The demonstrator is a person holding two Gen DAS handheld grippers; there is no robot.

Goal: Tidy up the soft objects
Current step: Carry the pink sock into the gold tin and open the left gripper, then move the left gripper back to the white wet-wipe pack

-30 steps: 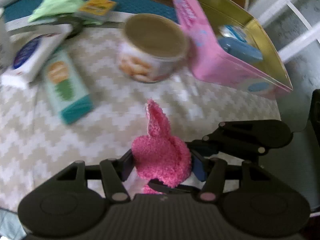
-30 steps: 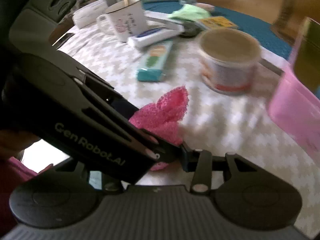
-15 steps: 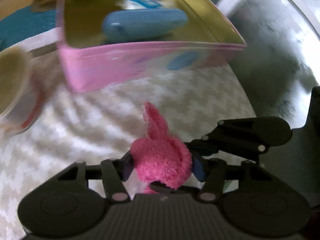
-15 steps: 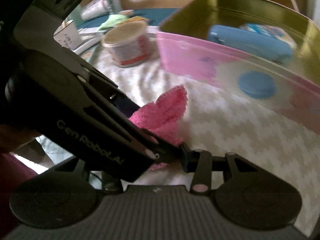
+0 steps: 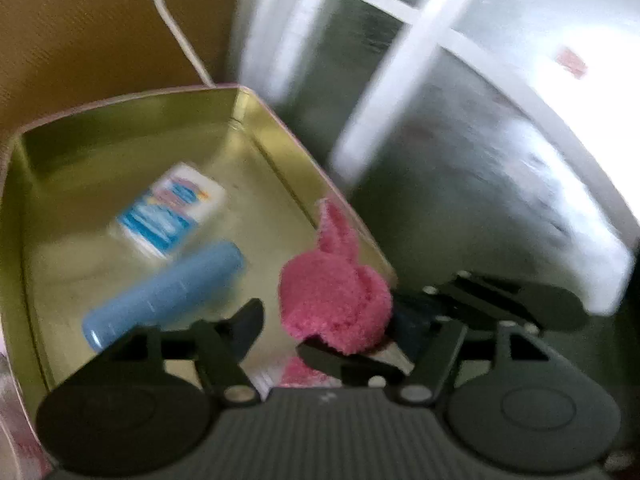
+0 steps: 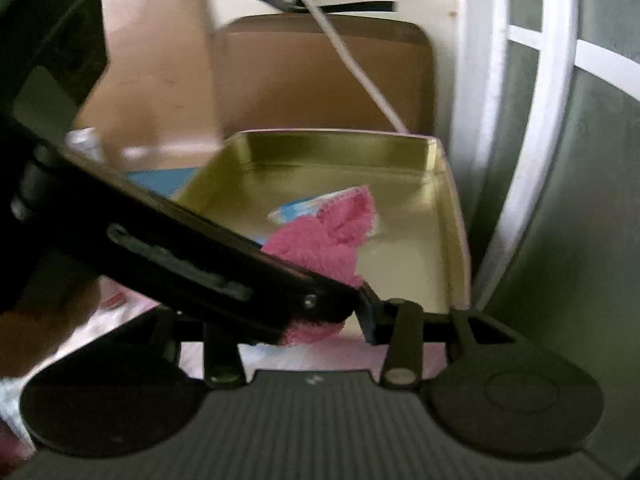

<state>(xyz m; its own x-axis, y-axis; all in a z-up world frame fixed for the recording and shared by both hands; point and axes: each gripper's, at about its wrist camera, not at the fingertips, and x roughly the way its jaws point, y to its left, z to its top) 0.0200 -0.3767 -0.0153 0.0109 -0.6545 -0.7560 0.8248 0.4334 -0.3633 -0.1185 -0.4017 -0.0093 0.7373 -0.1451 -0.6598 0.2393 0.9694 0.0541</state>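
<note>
Sock, fuzzy and pink, hangs in the air over the near right corner of an open tin that is pink outside and gold inside. In the tin, at about 10 o'clock from the sock in the left wrist view, lie a light blue tube and, beyond it, a white-and-blue packet. Neither touches the sock. A white cable runs down to the tin's far rim across a brown panel.

The sock is bunched into a rounded wad, with one flat end sticking out. That end points to about 12 o'clock in the left wrist view and to 1 o'clock in the right wrist view, so the long axis runs away from the cameras.

The left claw is opening, its left finger clear of the sock. The right claw crosses under it and is clamped on the sock's lower part.
</note>
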